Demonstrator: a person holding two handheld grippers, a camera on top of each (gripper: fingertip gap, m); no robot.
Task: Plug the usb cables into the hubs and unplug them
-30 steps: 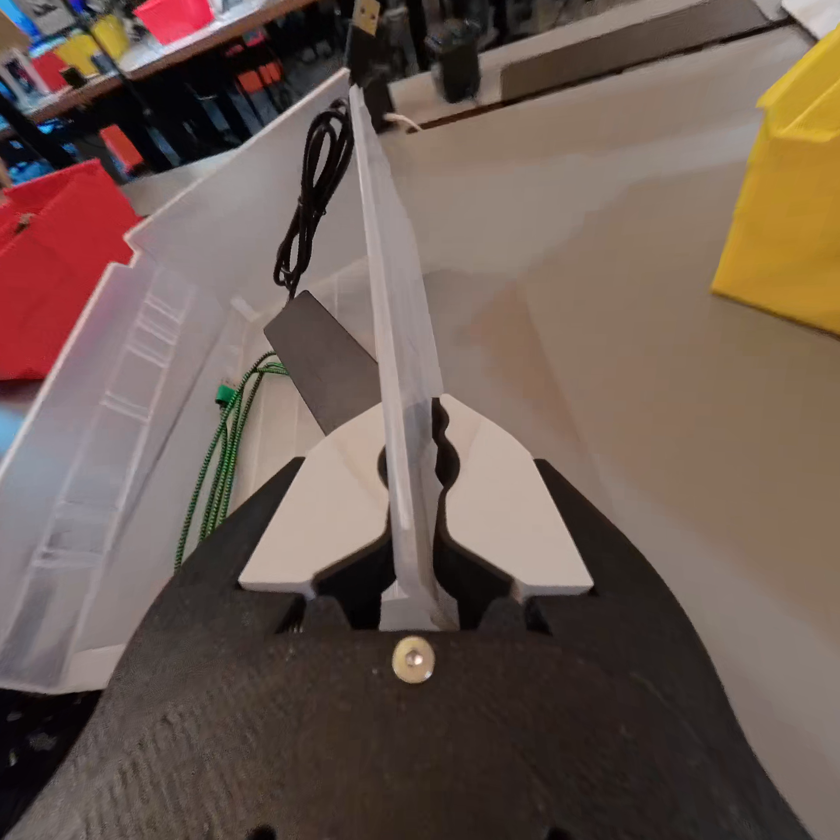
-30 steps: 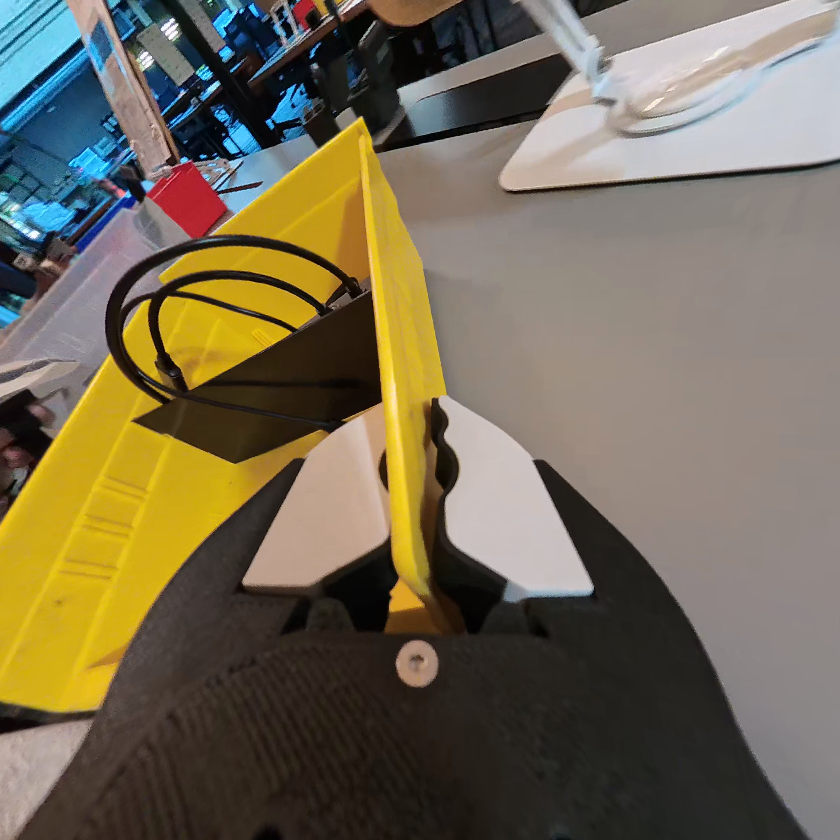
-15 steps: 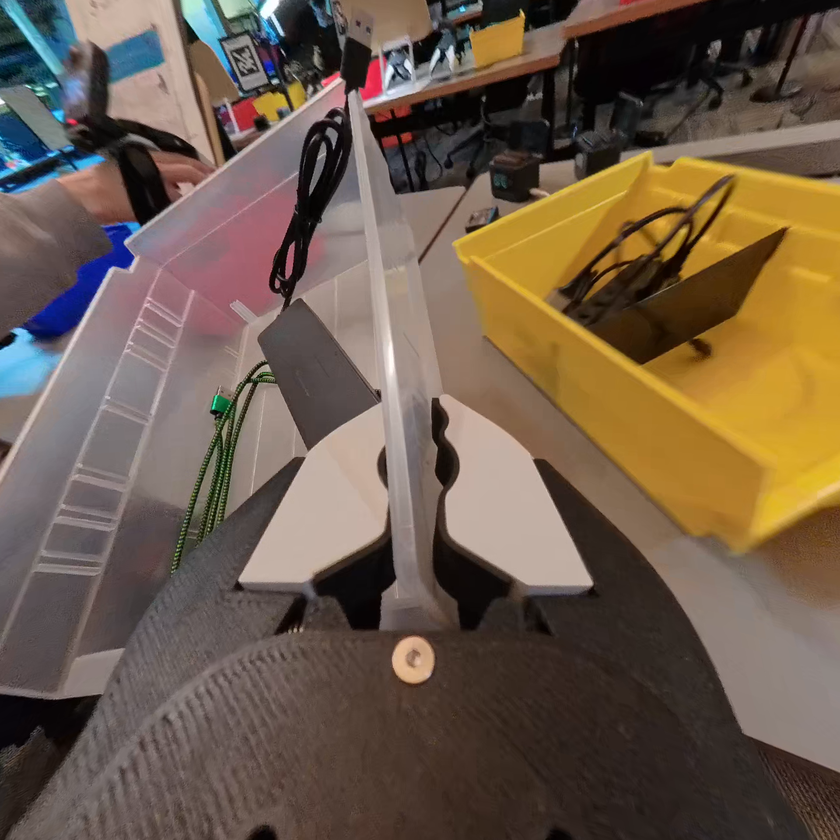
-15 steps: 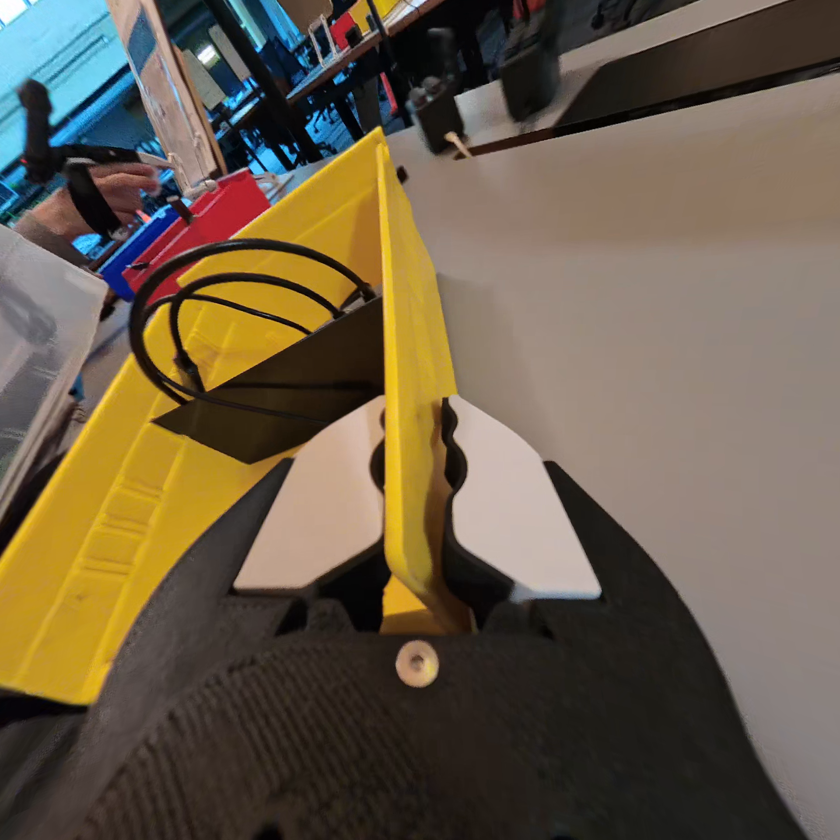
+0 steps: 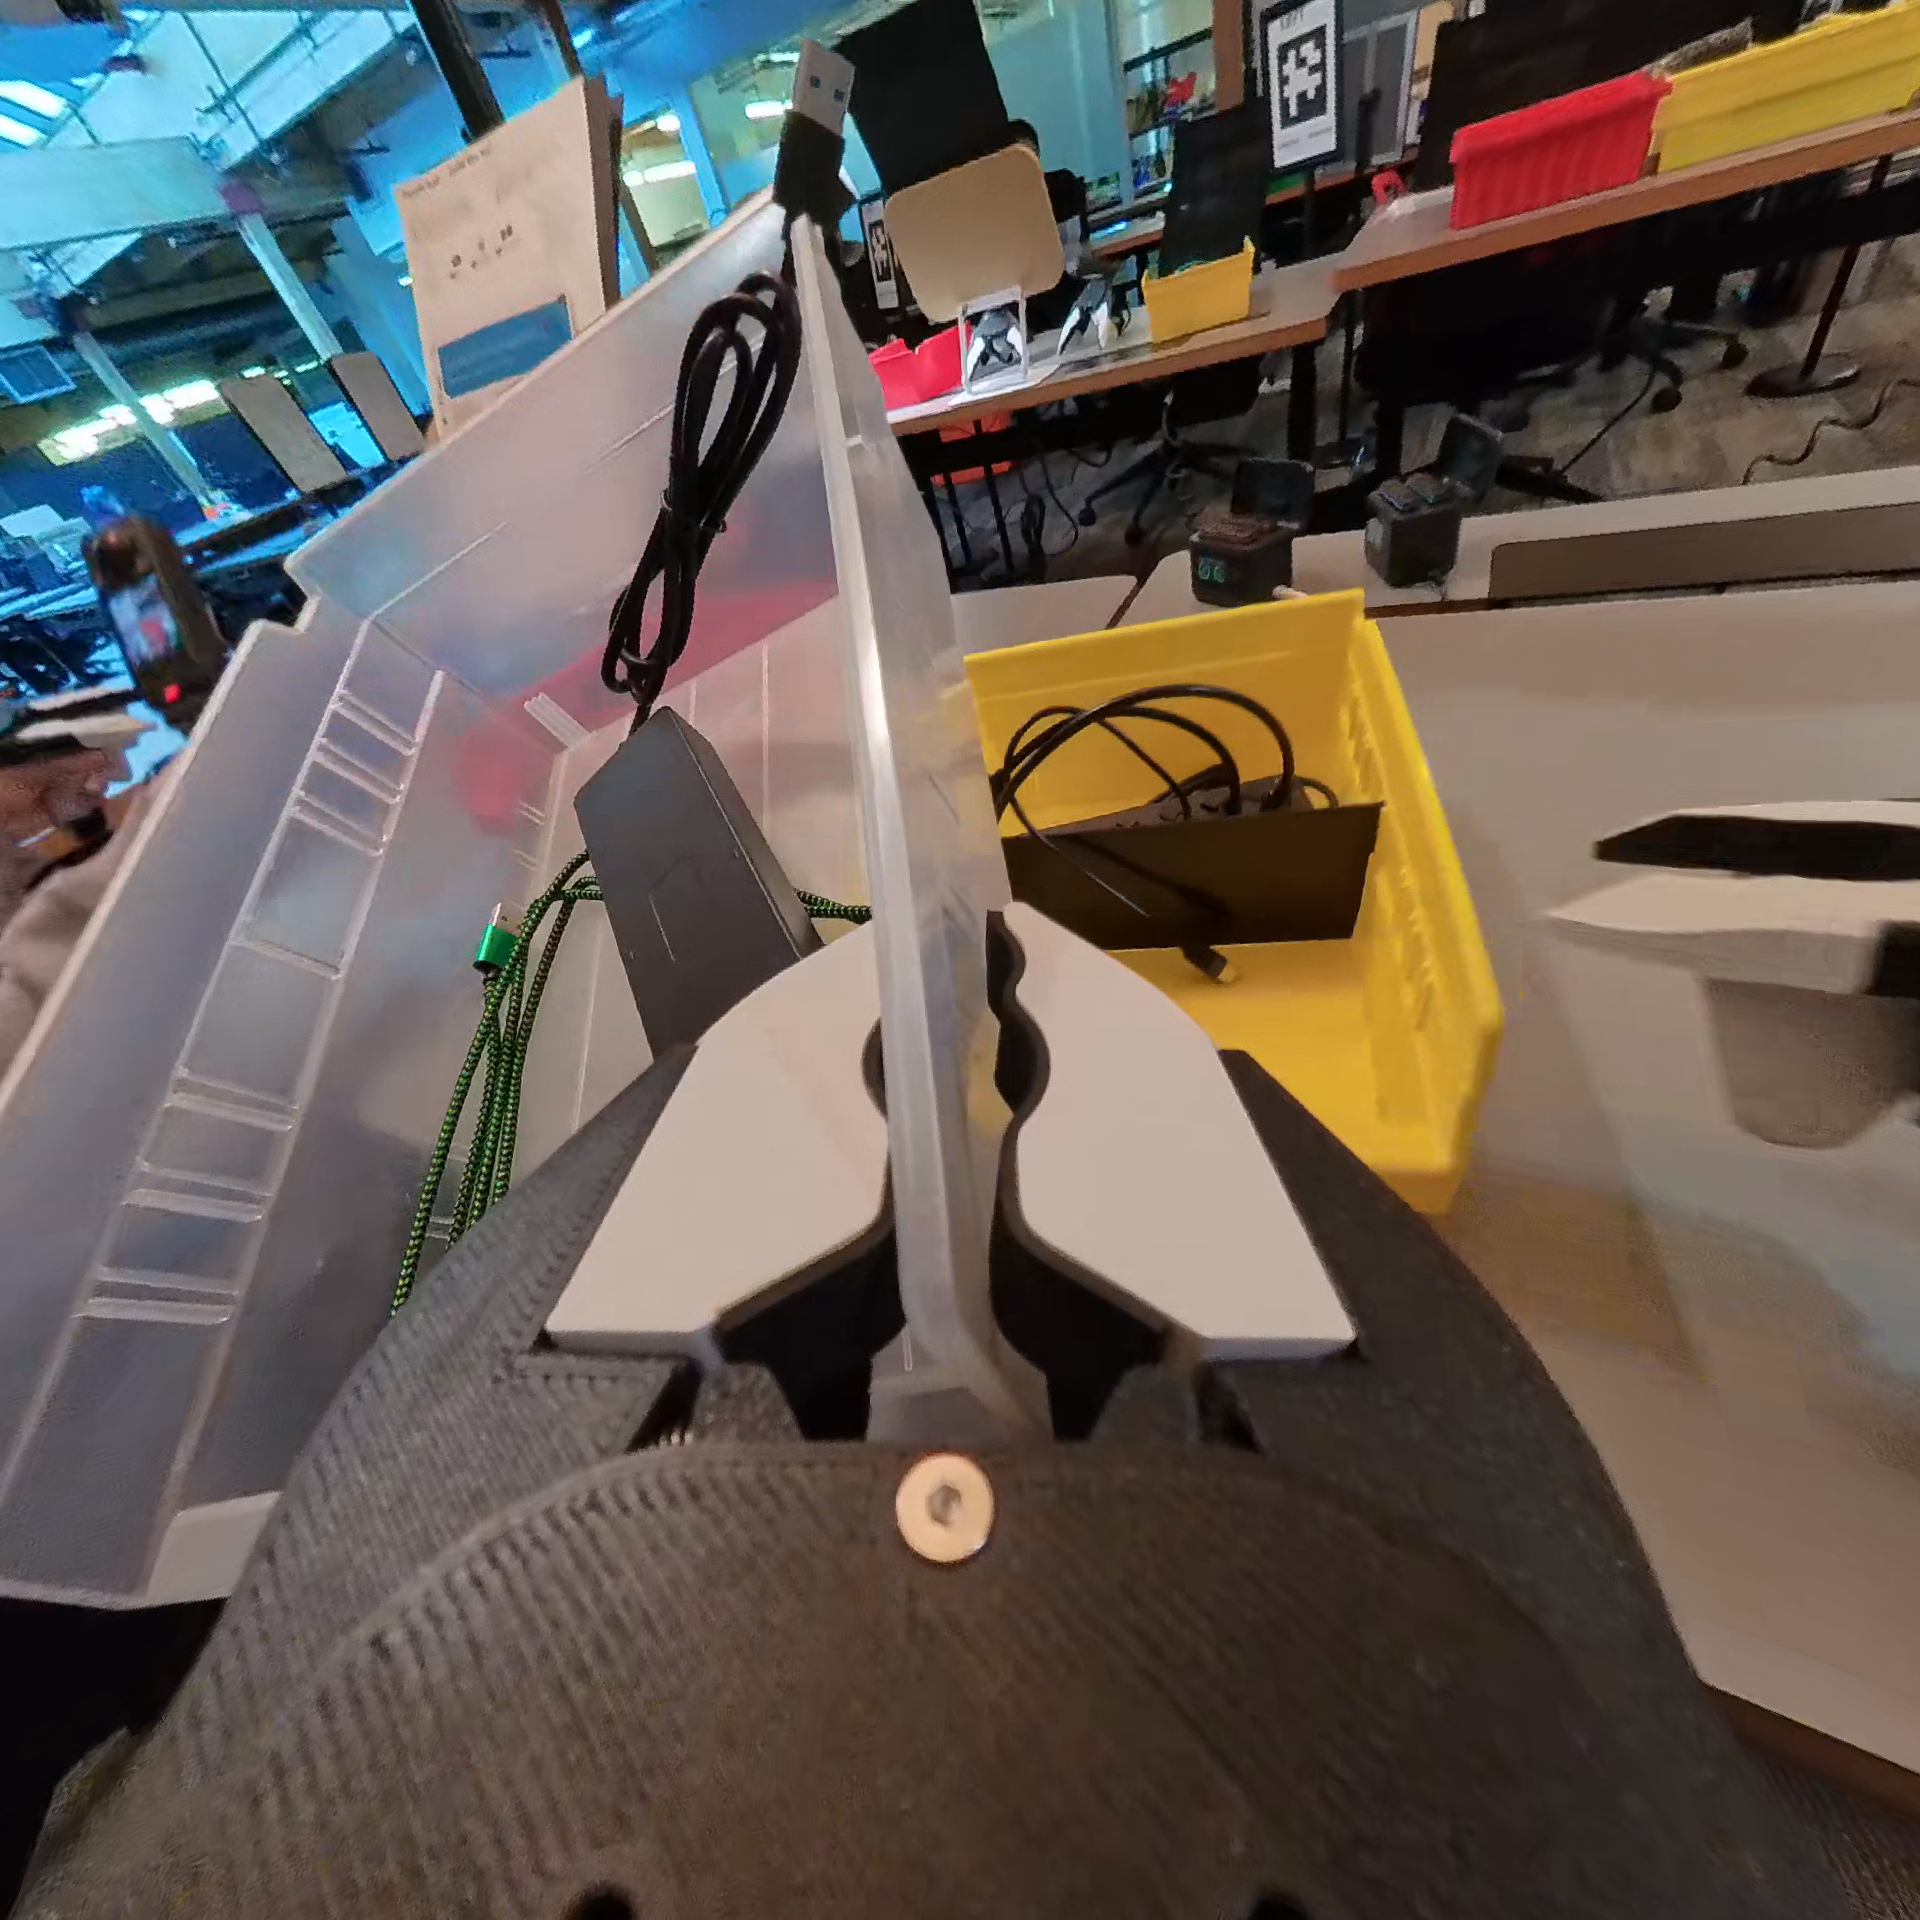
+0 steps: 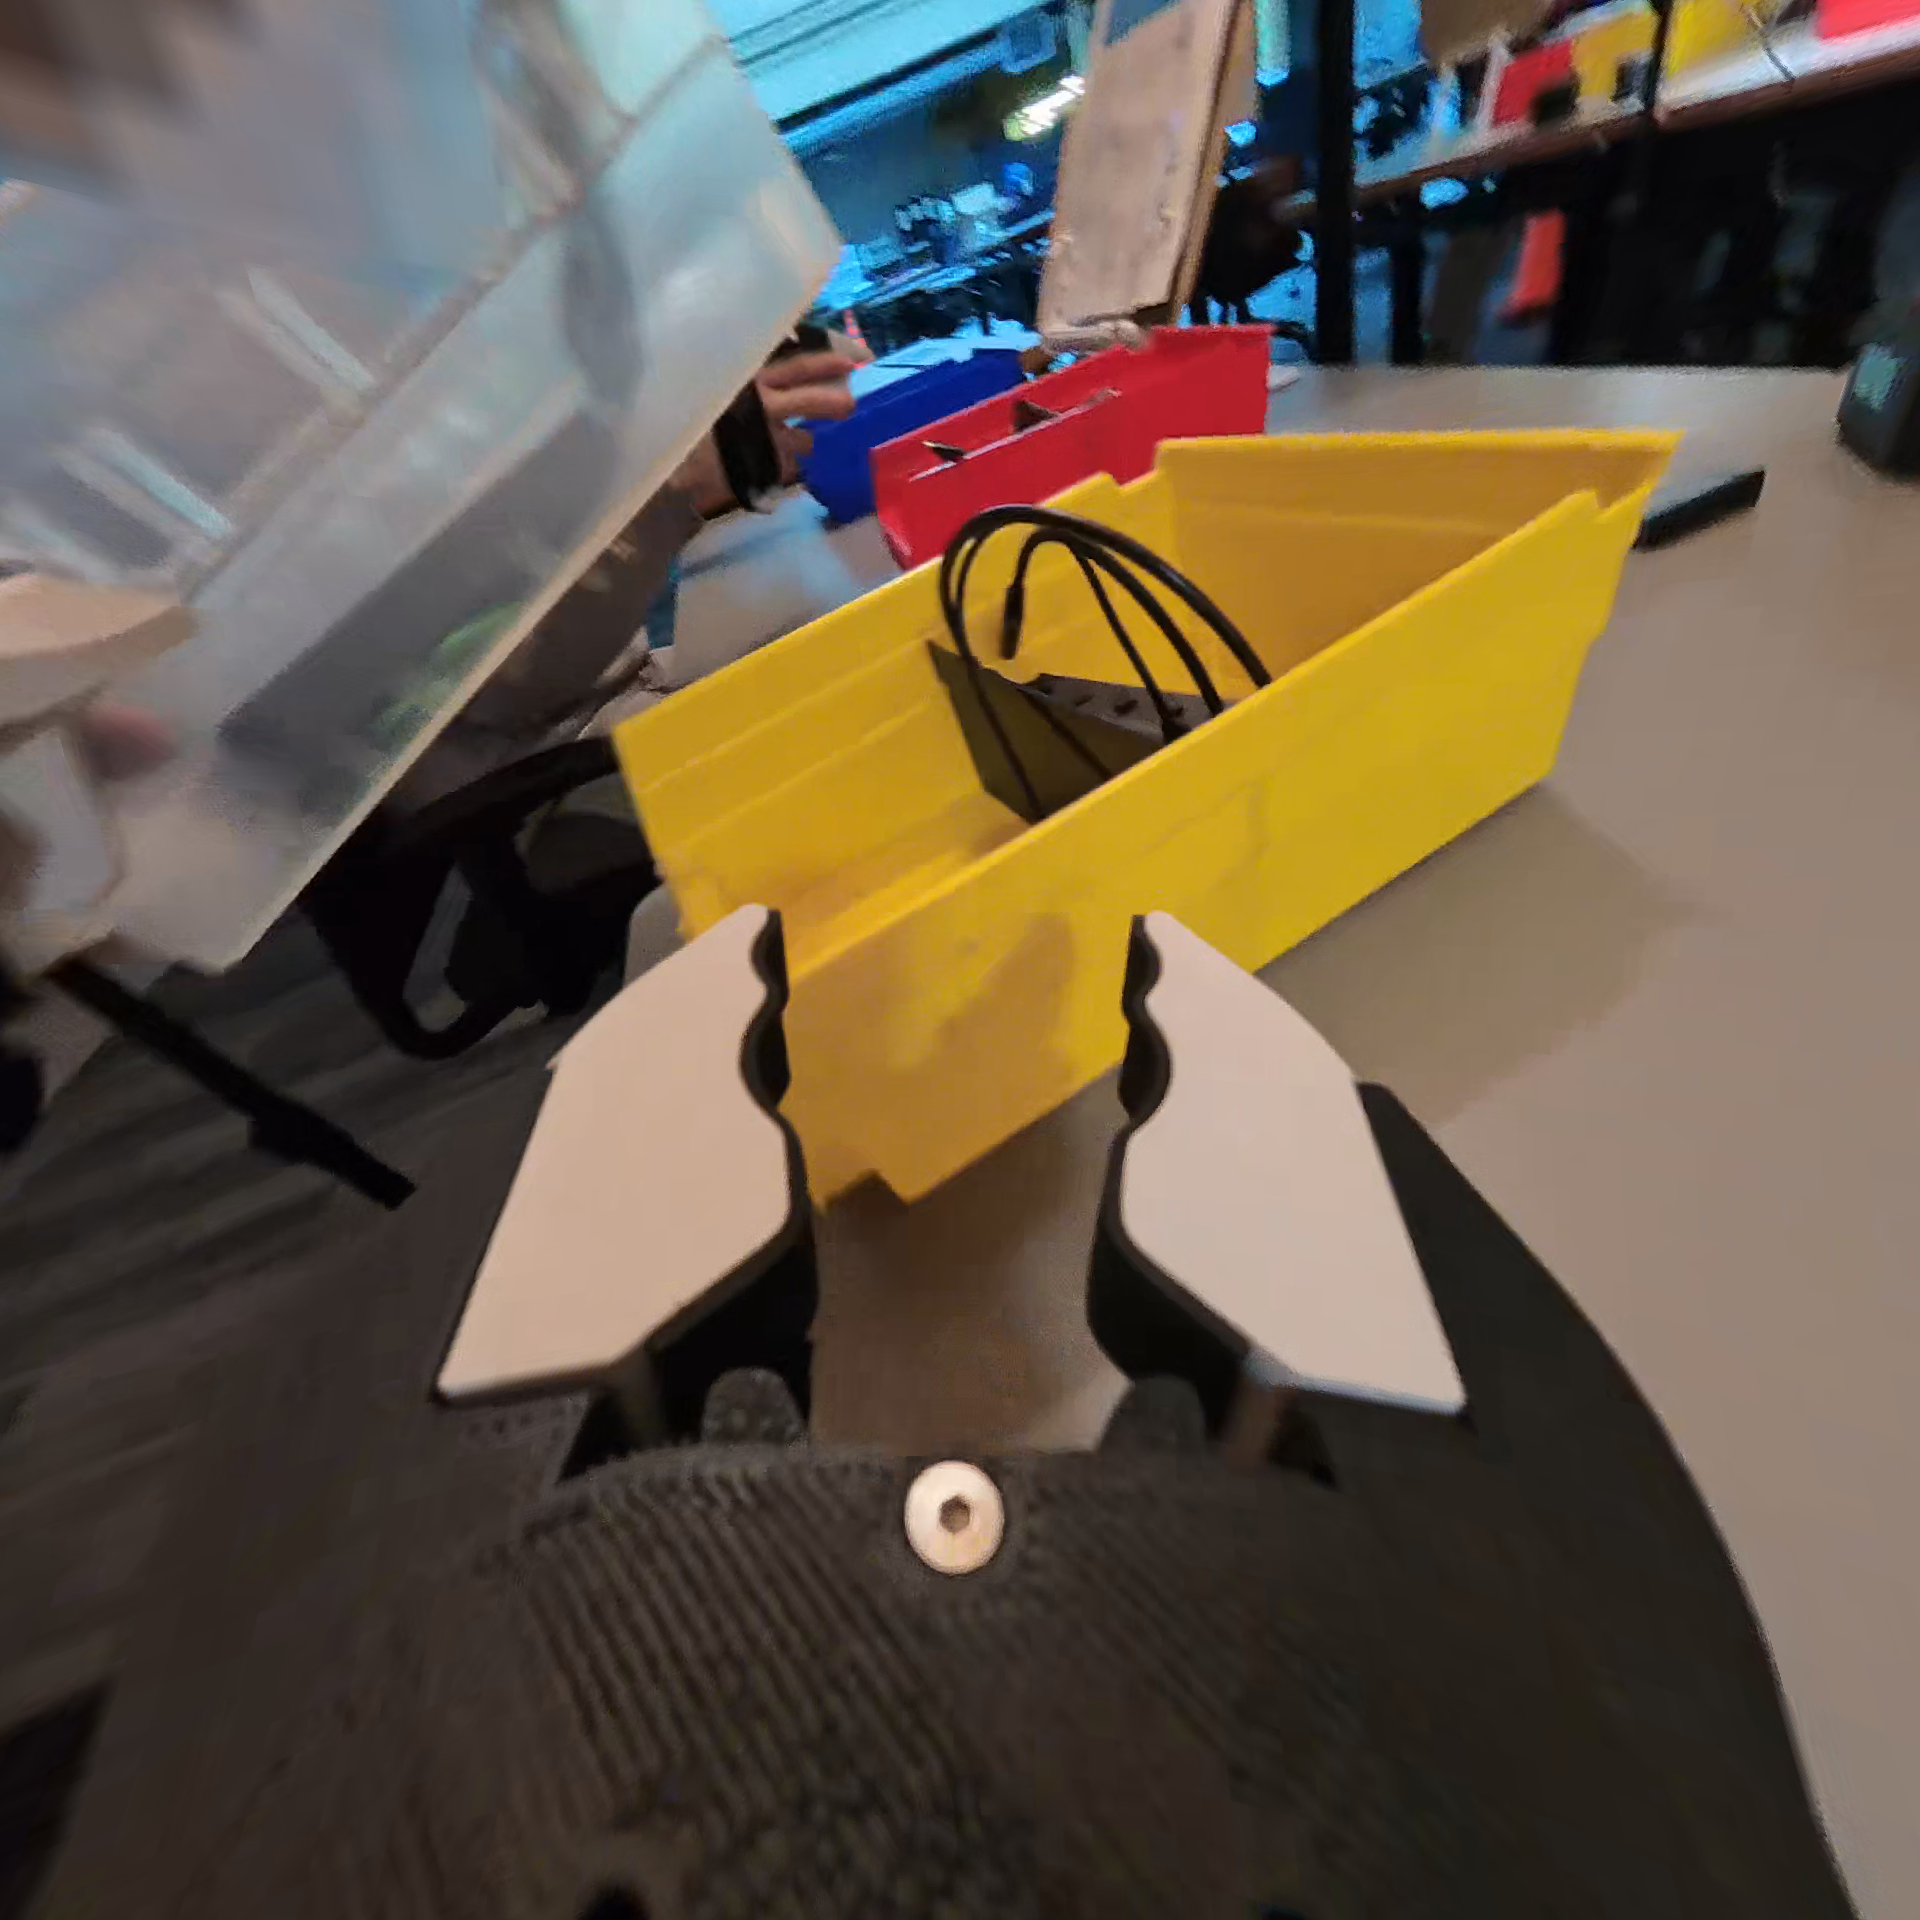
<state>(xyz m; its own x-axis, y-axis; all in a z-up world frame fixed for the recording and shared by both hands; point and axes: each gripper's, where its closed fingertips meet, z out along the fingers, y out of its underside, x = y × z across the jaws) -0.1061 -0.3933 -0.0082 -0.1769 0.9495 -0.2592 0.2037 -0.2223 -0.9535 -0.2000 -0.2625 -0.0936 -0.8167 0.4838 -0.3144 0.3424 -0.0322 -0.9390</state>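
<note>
My left gripper [image 5: 940, 925] is shut on the right side wall of a clear plastic bin [image 5: 312, 935] and holds it tilted off the table. Inside lie a black hub [image 5: 696, 862], a coiled black cable [image 5: 707, 499] whose USB plug [image 5: 821, 94] sticks up past the rim, and a green braided cable [image 5: 499, 1039]. A yellow bin [image 6: 1091, 883] stands on the grey table with a black hub [image 6: 1049, 727] and looped black cables [image 6: 1091, 582] in it. My right gripper [image 6: 951, 935] is open and empty, just short of the yellow bin's near corner.
The clear bin [image 6: 364, 416] hangs at the upper left of the right wrist view. A red bin [image 6: 1070, 447], a blue bin [image 6: 904, 416] and a person's hand [image 6: 800, 384] are behind the yellow bin. Small black devices [image 5: 1247, 540] stand at the table's back edge.
My right gripper has opened, let go of the yellow bin's wall and drawn back. My left gripper keeps its hold and has swung the clear bin round beside the yellow bin.
</note>
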